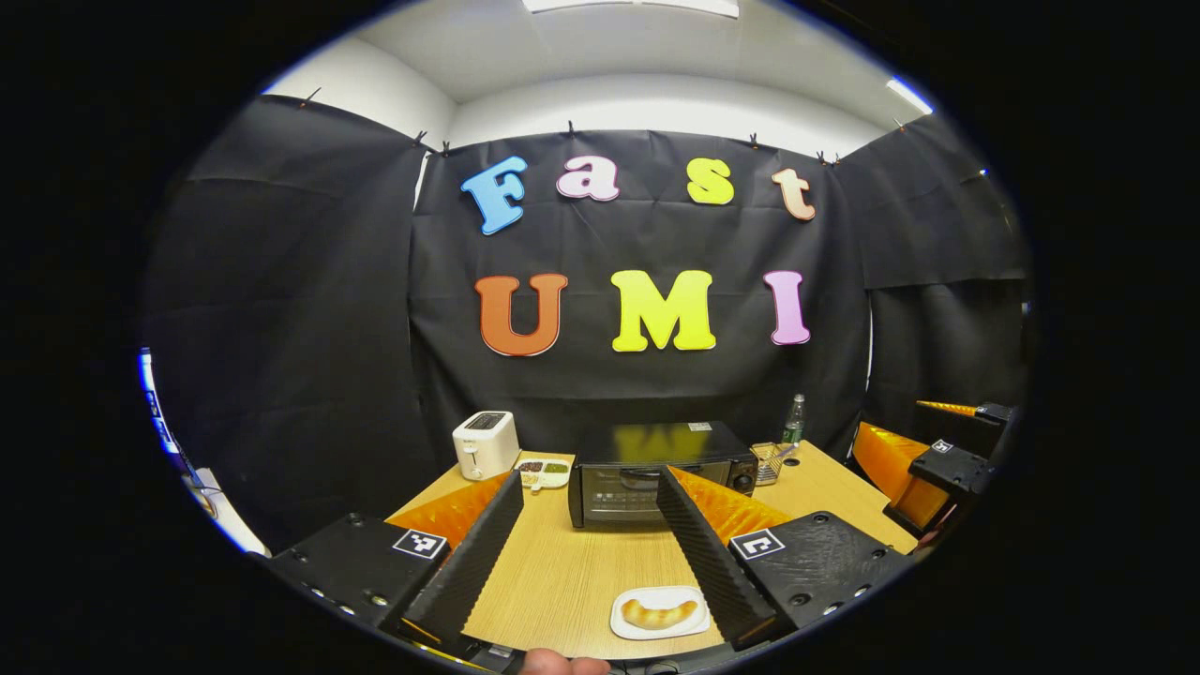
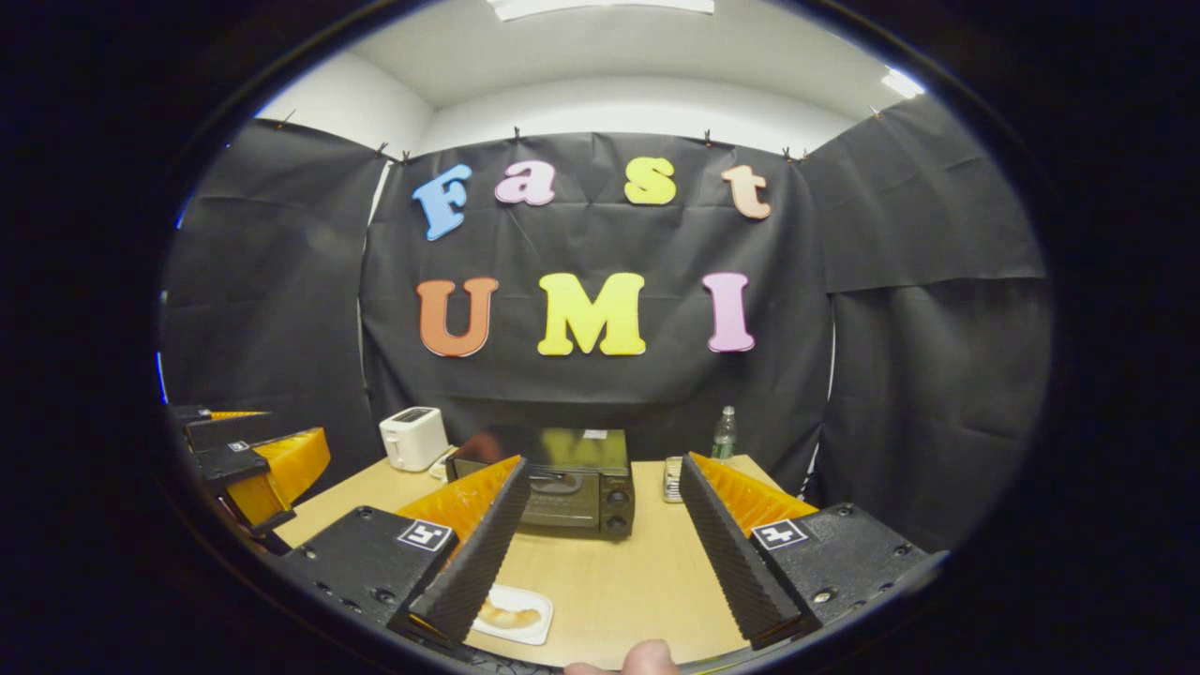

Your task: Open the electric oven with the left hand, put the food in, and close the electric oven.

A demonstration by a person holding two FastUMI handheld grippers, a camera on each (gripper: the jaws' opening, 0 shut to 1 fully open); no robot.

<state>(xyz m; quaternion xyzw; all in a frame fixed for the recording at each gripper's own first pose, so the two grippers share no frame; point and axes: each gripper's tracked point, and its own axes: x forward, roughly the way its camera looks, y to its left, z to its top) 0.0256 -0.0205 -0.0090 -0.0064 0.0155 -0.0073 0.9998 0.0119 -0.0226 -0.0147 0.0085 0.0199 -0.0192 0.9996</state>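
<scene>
A black electric oven (image 1: 656, 472) stands at the back middle of the wooden table (image 1: 572, 581), its glass door closed. In the right gripper view the oven (image 2: 572, 492) sits left of centre. A croissant (image 1: 658, 613) lies on a small white plate (image 1: 626, 627) near the front edge; the same croissant (image 2: 507, 616) shows beside my right gripper's left finger. My left gripper (image 1: 591, 497) hovers open above the table, well short of the oven. My right gripper (image 2: 600, 483) is open too, holding nothing. The right gripper (image 1: 942, 464) also appears at the far right of the left gripper view, and the left gripper (image 2: 258, 459) at the far left of the right gripper view.
A white toaster (image 1: 485, 443) stands back left, with a small dish of food (image 1: 544, 473) beside it. Right of the oven are a wire holder (image 1: 769, 461) and a green bottle (image 1: 794, 422). Black cloth walls close in the table on three sides.
</scene>
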